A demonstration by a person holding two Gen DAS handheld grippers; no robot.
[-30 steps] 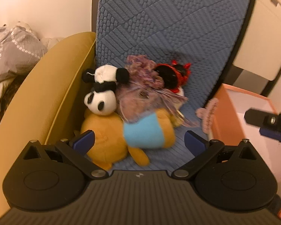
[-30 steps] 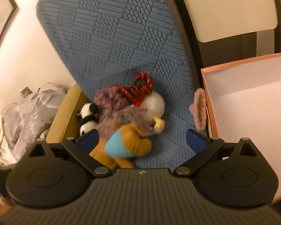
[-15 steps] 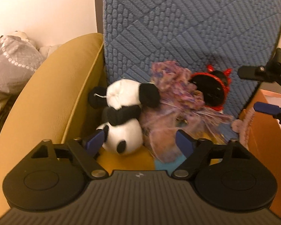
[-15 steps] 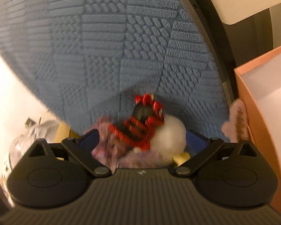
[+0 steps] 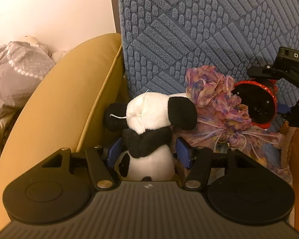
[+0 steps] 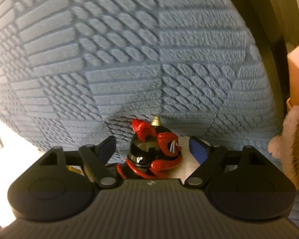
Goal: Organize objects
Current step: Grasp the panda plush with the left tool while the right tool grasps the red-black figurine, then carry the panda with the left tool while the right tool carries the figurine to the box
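While the panda toy [image 5: 149, 127] sits upside down against the blue textured cushion [image 5: 209, 29], the left claw [image 5: 148, 152] has its two blue pads on either side of the toy's black middle, drawn in close against the plush. It looks like a grip on the panda, both pads touching its flanks. The panda's white head points down toward the claw body, and its black legs stick up and out. Just beside it on the right lies a purple ruffled fabric bundle [image 5: 215, 103], pressed against the panda's leg. Past that bundle is a round black toy with red trim [image 5: 255, 103], and the right claw's black frame reaches in at the far right edge of the left view.

Over on the right wrist view, the right claw [image 6: 152, 149] stands spread wide, one pad on each side of the black and red figure [image 6: 149, 151], with clear gaps on both sides, so nothing is gripped. The figure has red curling parts and a small gold tip on top, and it rests on something white. Behind it rises the same blue cushion. At the right edge a pink fluffy piece [image 6: 289, 135] hangs against an orange box [image 6: 298, 75].

To the left of the panda, a mustard-yellow armrest [image 5: 59, 107] curves up, with a grey patterned blanket [image 5: 16, 71] beyond it.
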